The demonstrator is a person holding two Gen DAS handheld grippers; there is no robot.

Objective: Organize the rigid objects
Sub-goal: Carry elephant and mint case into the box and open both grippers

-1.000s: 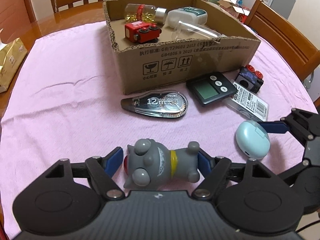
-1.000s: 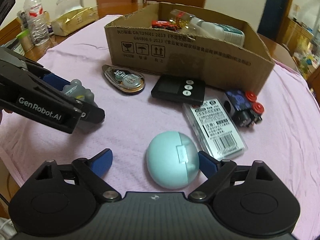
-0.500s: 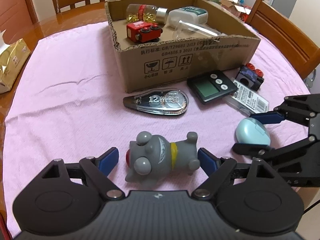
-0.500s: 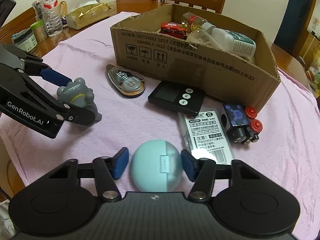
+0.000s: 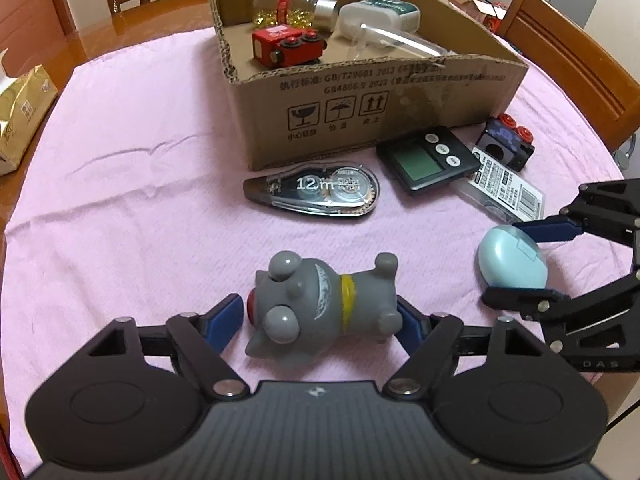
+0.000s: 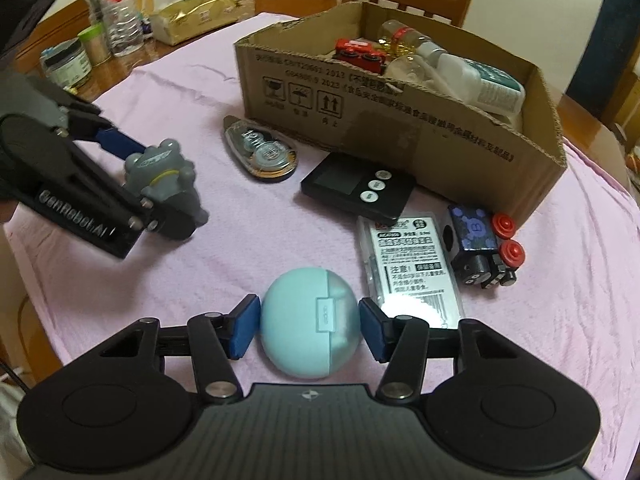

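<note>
My left gripper (image 5: 320, 314) is shut on a grey toy dog (image 5: 324, 300) with a yellow collar, lying sideways between the blue pads and lifted off the pink cloth; it also shows in the right wrist view (image 6: 164, 176). My right gripper (image 6: 308, 326) is shut on a light blue egg-shaped case (image 6: 310, 320), also seen in the left wrist view (image 5: 512, 260). The cardboard box (image 5: 384, 92) stands beyond, holding a red toy car (image 5: 286, 48), a bottle and a white container.
On the pink cloth before the box lie a correction tape (image 5: 316, 196), a black timer (image 5: 428, 158), a labelled packet (image 6: 408, 264) and a dark toy car with red wheels (image 6: 480, 244). Wooden chairs stand behind. Bottles and jars (image 6: 116, 20) stand at far left.
Both grippers have closed on their objects. The right jaws narrowed from wide open onto the blue case. Both objects have risen a little from the cloth.
</note>
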